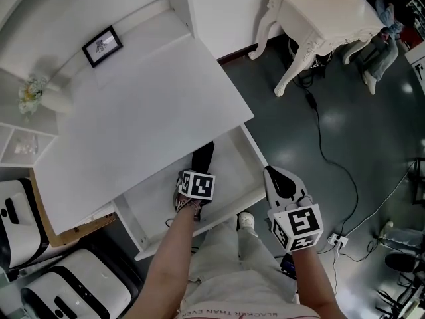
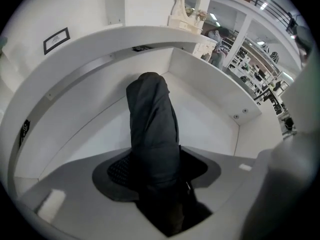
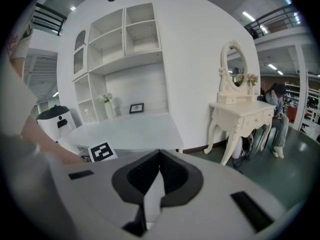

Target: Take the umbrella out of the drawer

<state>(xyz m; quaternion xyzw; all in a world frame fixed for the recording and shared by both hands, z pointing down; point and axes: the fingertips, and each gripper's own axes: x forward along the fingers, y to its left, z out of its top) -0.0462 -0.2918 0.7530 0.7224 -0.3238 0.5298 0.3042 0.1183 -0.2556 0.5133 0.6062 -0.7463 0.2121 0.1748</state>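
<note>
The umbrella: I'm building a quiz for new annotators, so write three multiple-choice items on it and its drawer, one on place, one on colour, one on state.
1. Where is the umbrella?
A) on the dressing table
B) in the drawer
C) on the floor

2. What colour is the umbrella?
A) black
B) red
C) white

3. The drawer is:
A) shut
B) pulled open
C) taken out entirely

Answers: 1 B, it sits within the drawer's walls; 2 A, its fabric is black; 3 B, its inside is exposed.
</note>
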